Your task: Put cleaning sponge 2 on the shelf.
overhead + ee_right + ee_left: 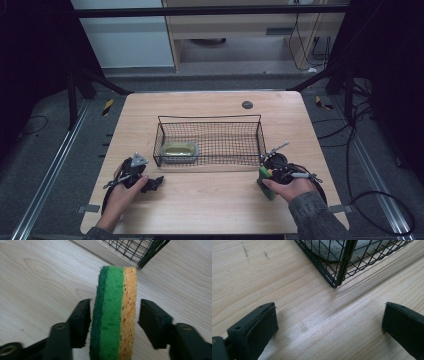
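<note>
A: Item one, the surface. We log a pale wooden table with visible grain, a small dark round disc set near its far edge.

B: Item two, the room. We note grey flooring around the table, metal rails along both sides, yellow-and-black tape marks, loose cables at the right, black curtains to either side, and a light cabinet beyond.

A: Item three, a black wire basket at the table's middle. In its near left corner we see a grey dish with something yellowish inside.

B: Item four, the sponge: dark green scourer, green layer, orange layer. It stands on edge on the table just off the basket's near right corner.

A: Item five, the right gripper. Its jaws sit either side of the sponge; the left one is at the scourer face, while a narrow gap remains on the orange side, so we record no full grip.

B: Item six, the left gripper. Its jaws stand wide apart over bare wood, just short of the basket's near left corner, holding nothing.
</note>
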The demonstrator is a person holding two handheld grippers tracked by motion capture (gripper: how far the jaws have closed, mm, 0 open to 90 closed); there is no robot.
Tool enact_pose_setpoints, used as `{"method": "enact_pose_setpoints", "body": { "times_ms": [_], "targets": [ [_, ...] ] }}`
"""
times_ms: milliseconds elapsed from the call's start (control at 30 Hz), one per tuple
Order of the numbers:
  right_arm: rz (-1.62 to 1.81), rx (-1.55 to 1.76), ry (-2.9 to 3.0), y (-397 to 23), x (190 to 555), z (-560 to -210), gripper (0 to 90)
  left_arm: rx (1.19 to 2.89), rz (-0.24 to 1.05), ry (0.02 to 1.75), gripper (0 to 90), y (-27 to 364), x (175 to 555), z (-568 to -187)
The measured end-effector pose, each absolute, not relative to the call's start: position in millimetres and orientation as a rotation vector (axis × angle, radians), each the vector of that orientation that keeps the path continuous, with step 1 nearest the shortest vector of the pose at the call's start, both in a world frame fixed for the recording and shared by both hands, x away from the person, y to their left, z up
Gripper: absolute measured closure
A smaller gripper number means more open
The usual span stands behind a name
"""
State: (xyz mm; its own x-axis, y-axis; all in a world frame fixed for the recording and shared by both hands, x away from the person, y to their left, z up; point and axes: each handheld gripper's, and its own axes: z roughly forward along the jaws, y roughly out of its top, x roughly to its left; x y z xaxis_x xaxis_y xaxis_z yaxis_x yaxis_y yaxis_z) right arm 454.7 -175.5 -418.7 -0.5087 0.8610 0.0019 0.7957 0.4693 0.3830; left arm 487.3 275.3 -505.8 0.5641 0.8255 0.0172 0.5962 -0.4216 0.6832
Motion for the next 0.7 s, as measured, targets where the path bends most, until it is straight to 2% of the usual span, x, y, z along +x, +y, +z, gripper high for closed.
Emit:
{"method": "enact_pose_setpoints", "body": {
  "times_ms": [33, 100, 400, 700],
  "targets": [
    [0.512, 1.441, 2.522, -177, 455, -418, 59.9, 2.164, 0.469, 1.133, 0.0, 275, 487, -506],
    [0.519, 1.437, 2.523, -179, 455, -416, 63.3, 2.164, 0.469, 1.133, 0.0, 275, 487, -506],
    [0.583, 1.410, 2.441, -204, 459, -395, 64.0, 2.162, 0.471, 1.129, 0.0, 276, 487, -506],
    [0.631, 1.398, 2.340, -230, 493, -370, 64.0, 2.159, 0.473, 1.121, 0.0, 276, 487, -507]
  ]
}}
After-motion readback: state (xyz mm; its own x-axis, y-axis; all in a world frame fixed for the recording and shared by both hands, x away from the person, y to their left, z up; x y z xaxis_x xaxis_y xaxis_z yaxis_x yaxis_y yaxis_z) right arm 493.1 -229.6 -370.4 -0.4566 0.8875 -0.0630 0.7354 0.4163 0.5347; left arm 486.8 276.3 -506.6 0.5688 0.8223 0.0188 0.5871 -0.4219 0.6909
